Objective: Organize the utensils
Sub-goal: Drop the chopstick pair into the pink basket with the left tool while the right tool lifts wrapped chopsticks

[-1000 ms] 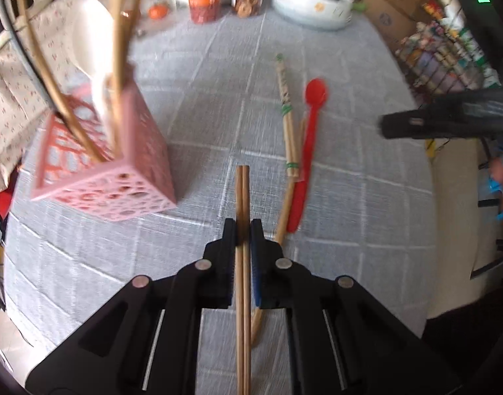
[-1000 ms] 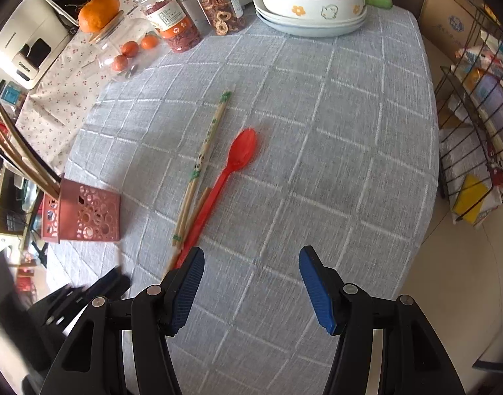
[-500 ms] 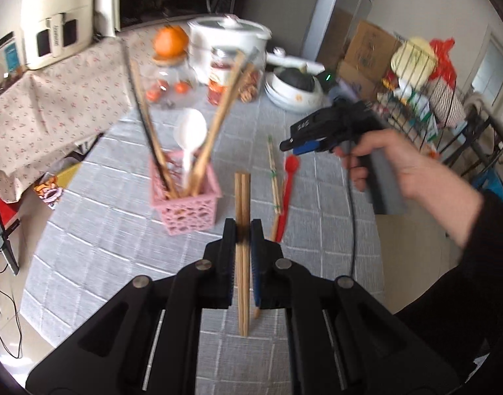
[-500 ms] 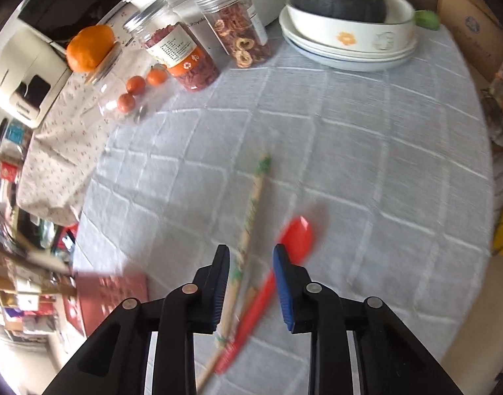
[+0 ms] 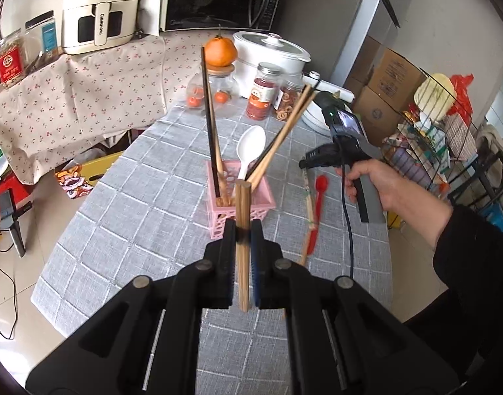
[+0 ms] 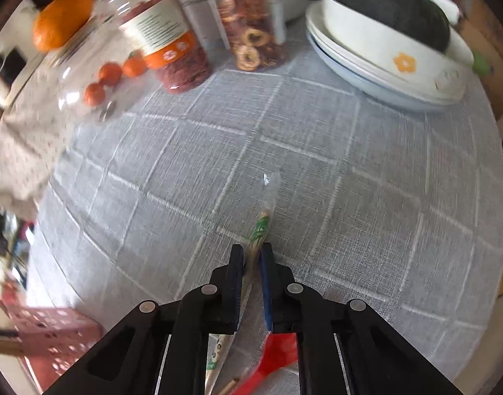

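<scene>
Wooden chopsticks (image 5: 242, 230) clamped in left tongs (image 5: 242, 235); right tongs (image 6: 254, 265) gripping wrapped chopsticks (image 6: 258, 230).

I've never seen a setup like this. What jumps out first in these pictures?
Front and centre, the left gripper is shut on a pair of wooden chopsticks, right before a pink basket bristling with chopsticks and a white spoon. To the right, the right gripper closes around wrapped chopsticks on the grey tablecloth, beside a red spoon.
</scene>
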